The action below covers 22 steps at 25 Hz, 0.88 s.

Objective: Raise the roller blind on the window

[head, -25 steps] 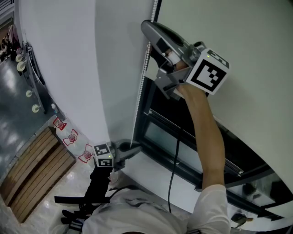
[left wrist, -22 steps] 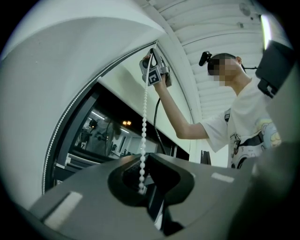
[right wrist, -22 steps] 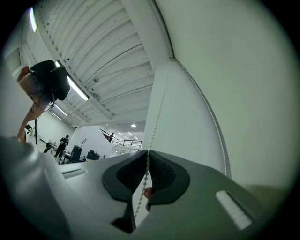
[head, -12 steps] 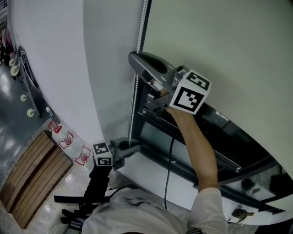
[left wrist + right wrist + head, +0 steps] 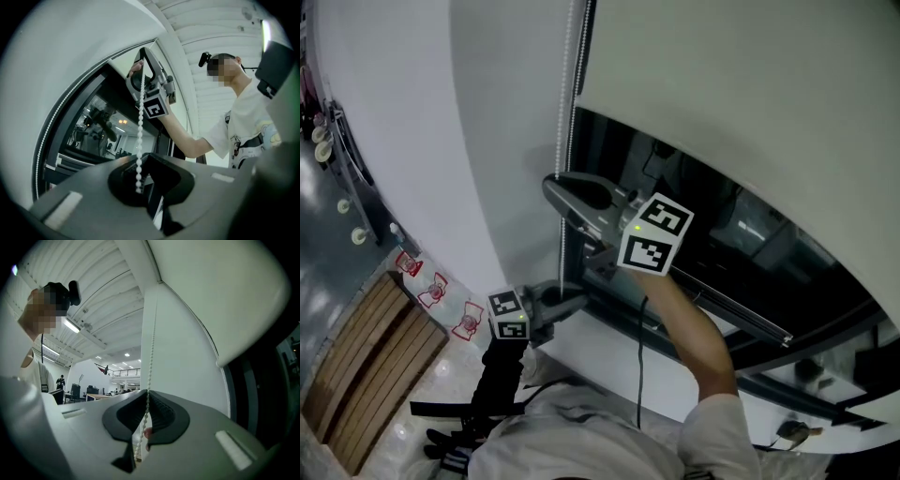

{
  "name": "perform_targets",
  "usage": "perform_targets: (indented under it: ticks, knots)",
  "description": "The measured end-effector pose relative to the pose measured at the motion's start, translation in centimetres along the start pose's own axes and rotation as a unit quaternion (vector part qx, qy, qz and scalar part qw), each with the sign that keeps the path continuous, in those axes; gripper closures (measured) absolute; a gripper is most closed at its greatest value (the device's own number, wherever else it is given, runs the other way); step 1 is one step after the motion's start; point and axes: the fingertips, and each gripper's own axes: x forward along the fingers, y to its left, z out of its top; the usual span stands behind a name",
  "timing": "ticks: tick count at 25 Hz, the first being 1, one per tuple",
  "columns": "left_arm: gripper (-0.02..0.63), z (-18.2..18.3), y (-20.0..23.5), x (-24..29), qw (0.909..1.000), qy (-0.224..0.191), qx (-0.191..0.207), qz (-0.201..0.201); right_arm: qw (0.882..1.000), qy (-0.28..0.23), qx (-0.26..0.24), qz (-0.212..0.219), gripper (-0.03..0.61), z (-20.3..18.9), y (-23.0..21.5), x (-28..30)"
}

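**Blind higher, right gripper lower on the chain**

Blind (image 5: 750,103) fills the head view from 12 to 3 o'clock. Its lower edge sits higher than a second ago, so a wider band of dark glass (image 5: 722,225) shows beneath it.

The right gripper (image 5: 553,190) is near the centre of that view. A second ago it was up at 12 o'clock, and it has come down along the chain (image 5: 565,112), which hangs at 11 o'clock beside the window's left edge. Its cube (image 5: 654,236) now lies over the glass, where earlier it lay against the blind.

In the right gripper view the jaws are pressed together on the chain (image 5: 151,366). The beads run down from 12 o'clock into the right gripper (image 5: 146,414) between its dark pads, and the blind (image 5: 220,296) lies at 2 o'clock.

The left gripper (image 5: 572,305) stays at 7 o'clock, low by the sill (image 5: 609,356), much where it was a second ago. In the left gripper view the chain (image 5: 140,131) drops from the raised right gripper (image 5: 140,56) at 12 o'clock into the left gripper (image 5: 139,186). The pads there pinch the chain, and the beads end between them.
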Motion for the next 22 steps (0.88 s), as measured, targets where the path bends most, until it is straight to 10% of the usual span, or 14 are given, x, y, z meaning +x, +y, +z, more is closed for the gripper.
perform_targets:
  ticks: [12,22]
  knots:
    - [0.615,-0.5,0.4,-0.6,0.9999,0.001,-0.009,0.012,0.993,0.082,0.079,-0.013,0.566,-13.1,0.1,-1.7]
    - [0.615,-0.2,0.6,-0.9,0.9998,-0.004,-0.005,0.017,0.991,0.068,0.119,-0.003,0.561,-14.1,0.2,-2.9]
